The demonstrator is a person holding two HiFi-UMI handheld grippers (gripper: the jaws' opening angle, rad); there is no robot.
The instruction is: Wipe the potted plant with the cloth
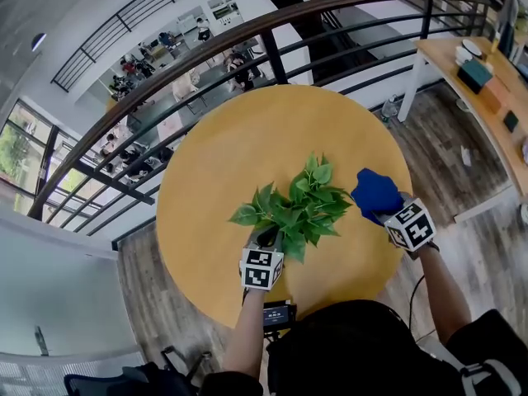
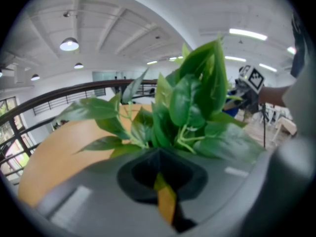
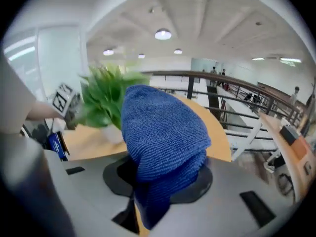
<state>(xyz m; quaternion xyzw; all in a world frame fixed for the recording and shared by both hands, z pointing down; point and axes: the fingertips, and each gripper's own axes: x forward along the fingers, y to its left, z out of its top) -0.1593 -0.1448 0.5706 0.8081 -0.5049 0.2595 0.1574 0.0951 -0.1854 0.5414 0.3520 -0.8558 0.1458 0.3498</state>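
A potted plant point(image 1: 293, 205) with broad green leaves stands near the middle of the round yellow table point(image 1: 239, 139). My left gripper point(image 1: 266, 239) sits at the plant's near side, jaws shut, and no frame shows anything between them. In the left gripper view the leaves point(image 2: 192, 102) rise just beyond that gripper point(image 2: 159, 154). My right gripper point(image 1: 377, 203) is to the right of the plant, shut on a folded blue cloth point(image 1: 375, 192). The cloth point(image 3: 163, 127) bulges over the jaws in the right gripper view, a little apart from the blurred leaves point(image 3: 106, 102) and the white pot point(image 3: 112, 132).
A dark curved railing point(image 1: 272, 52) runs behind the table, with a lower floor and people beyond it. A wooden desk point(image 1: 487, 110) with small items stands at the far right. The table's front edge point(image 1: 330, 299) is close to the person's body.
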